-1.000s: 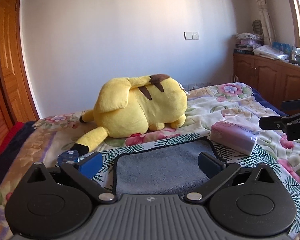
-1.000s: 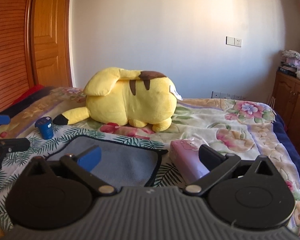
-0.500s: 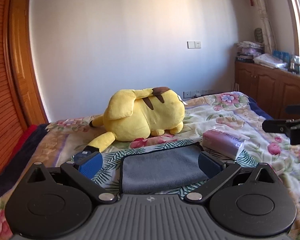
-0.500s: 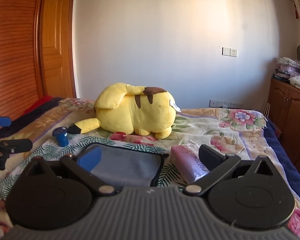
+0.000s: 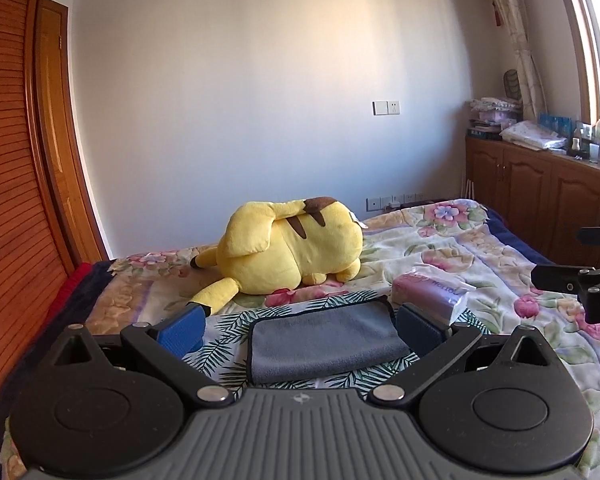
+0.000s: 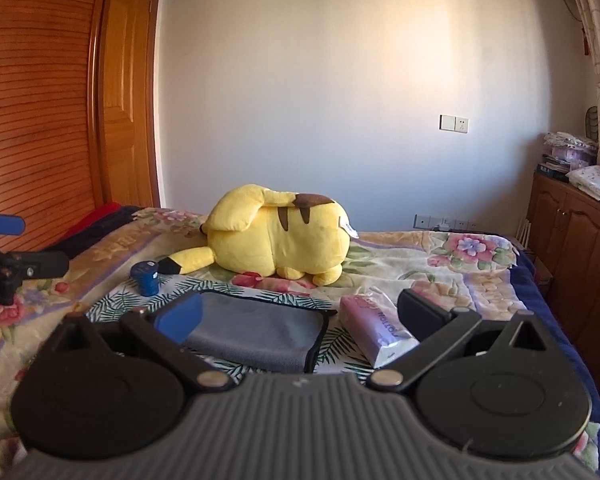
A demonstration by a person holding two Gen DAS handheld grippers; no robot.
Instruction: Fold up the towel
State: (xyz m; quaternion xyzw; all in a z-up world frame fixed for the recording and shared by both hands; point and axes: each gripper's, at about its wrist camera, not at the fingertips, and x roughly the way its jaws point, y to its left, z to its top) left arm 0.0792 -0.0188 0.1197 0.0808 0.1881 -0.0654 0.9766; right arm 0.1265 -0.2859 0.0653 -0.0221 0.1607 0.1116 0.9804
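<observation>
A grey towel with a dark edge lies folded flat on the flowered bedspread, also in the right wrist view. My left gripper is open and empty, held above the bed in front of the towel. My right gripper is open and empty, held back from the towel's right side. Each gripper's fingers show at the edge of the other's view: the right gripper and the left gripper.
A yellow plush toy lies behind the towel. A pink tissue pack lies right of the towel, a small blue jar to its left. Wooden cabinets stand at right, a wooden door at left.
Both grippers have pulled back and risen away from the towel, which now looks smaller and farther. Both stayed open and empty.
</observation>
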